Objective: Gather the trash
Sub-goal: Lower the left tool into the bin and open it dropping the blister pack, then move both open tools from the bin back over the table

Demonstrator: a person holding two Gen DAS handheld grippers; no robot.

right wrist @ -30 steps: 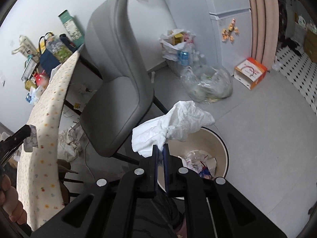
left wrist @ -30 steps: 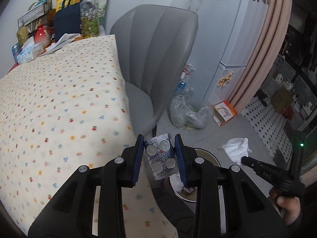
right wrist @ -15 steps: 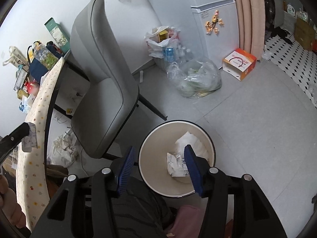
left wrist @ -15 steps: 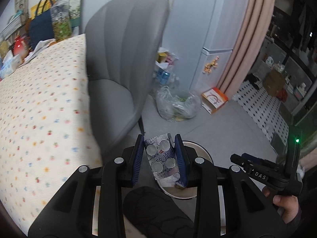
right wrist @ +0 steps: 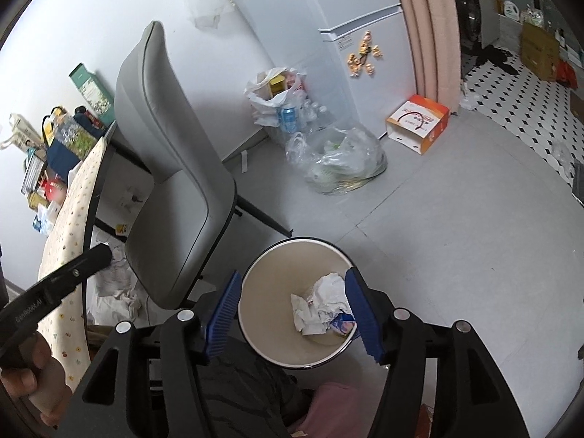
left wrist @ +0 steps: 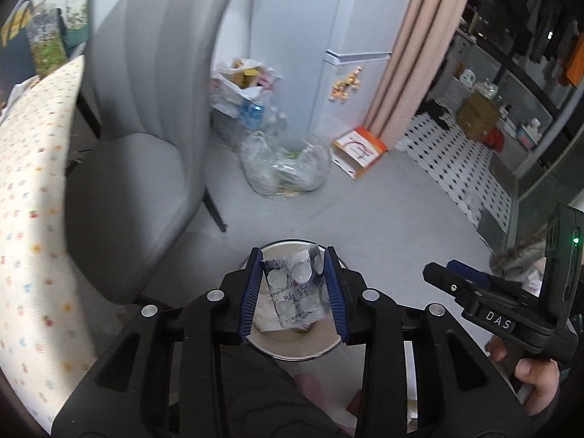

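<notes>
My left gripper (left wrist: pixel 294 281) is shut on a silver pill blister pack (left wrist: pixel 295 288) and holds it above the round cream trash bin (left wrist: pixel 292 346) on the floor. In the right wrist view my right gripper (right wrist: pixel 292 299) is open and empty, its blue pads either side of the bin (right wrist: pixel 255 306). Crumpled white tissue (right wrist: pixel 317 306) and other wrappers lie inside the bin. The right gripper also shows at the right of the left wrist view (left wrist: pixel 456 277).
A grey chair (right wrist: pixel 175 168) stands left of the bin, beside a table with a dotted cloth (left wrist: pixel 25 197). Clear bags of recyclables (right wrist: pixel 339 160) and an orange-white box (right wrist: pixel 416 124) sit by the fridge (right wrist: pixel 365 36). Crumpled paper (right wrist: pixel 113 284) lies under the table.
My right gripper opened and dropped the white tissue into the bin. My left gripper carried the blister pack from over the table's edge to above the bin.
</notes>
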